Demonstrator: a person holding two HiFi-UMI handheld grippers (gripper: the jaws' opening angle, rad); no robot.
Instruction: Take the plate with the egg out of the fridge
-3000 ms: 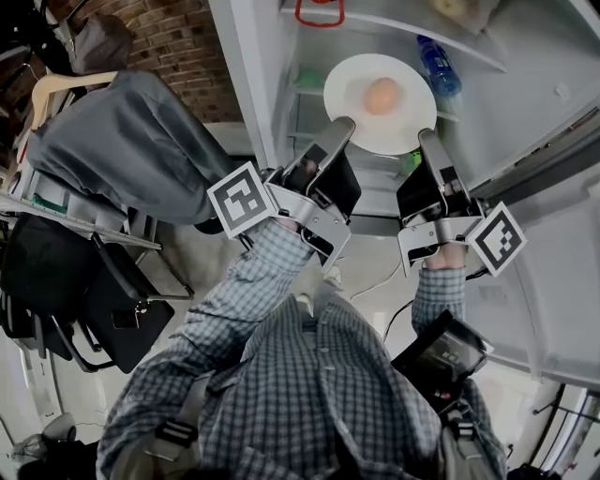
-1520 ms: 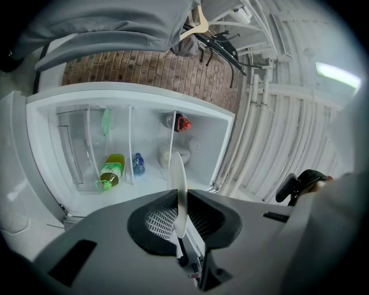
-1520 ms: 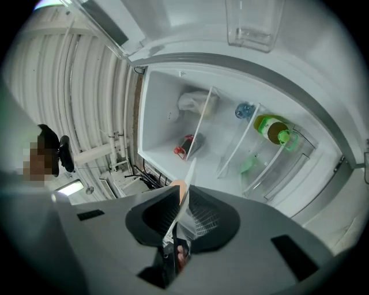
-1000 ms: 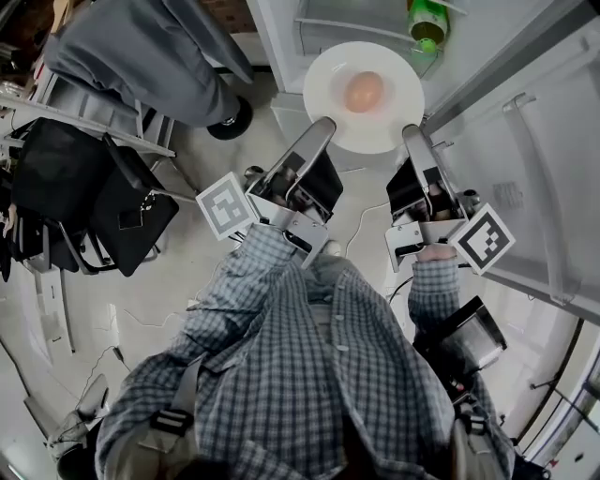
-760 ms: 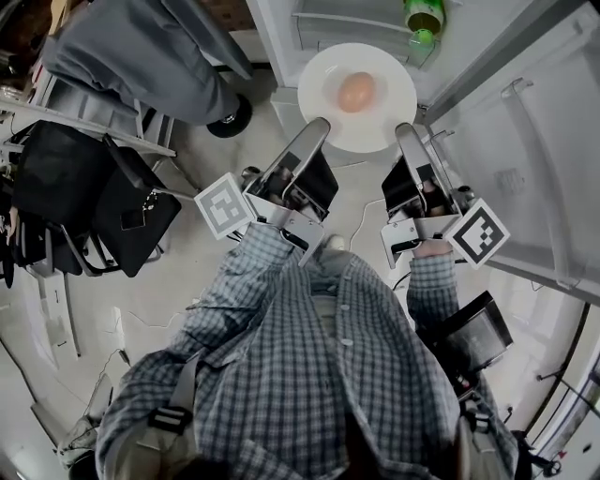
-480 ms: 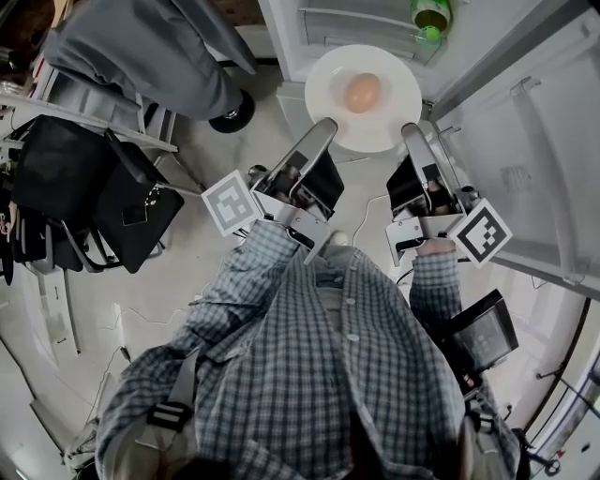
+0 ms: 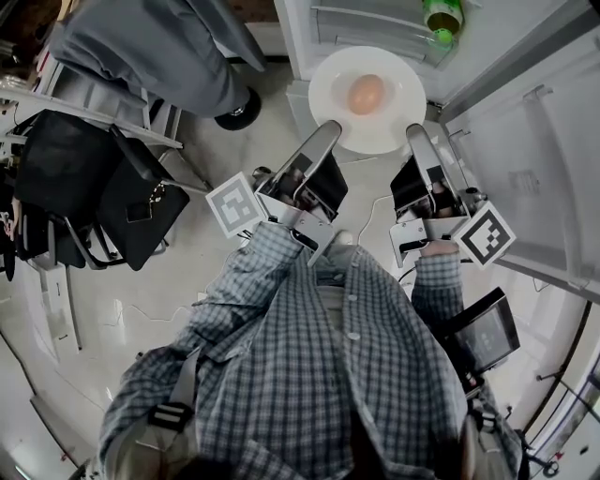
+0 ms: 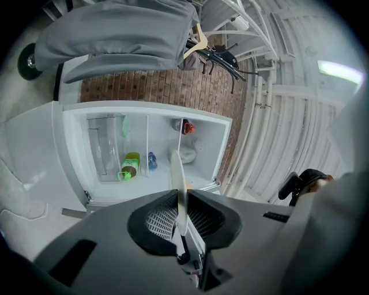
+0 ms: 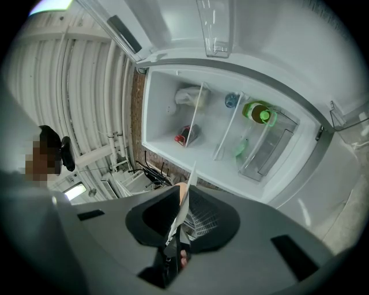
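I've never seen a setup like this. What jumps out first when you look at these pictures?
A white plate carrying a brown egg sits top centre of the head view, pinched at its rim by the left gripper and the right gripper. Just beyond it stands the open fridge, with a green bottle inside.

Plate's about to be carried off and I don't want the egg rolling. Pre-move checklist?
1. Left claw shut on plate rim: ok.
2. Right claw shut on the opposite rim: ok.
3. Egg near the plate's middle: ok.
4. Plate outside the fridge: ok.
5. Plate level: cannot tell.
6. Fridge door closed: not ok, it stands open.
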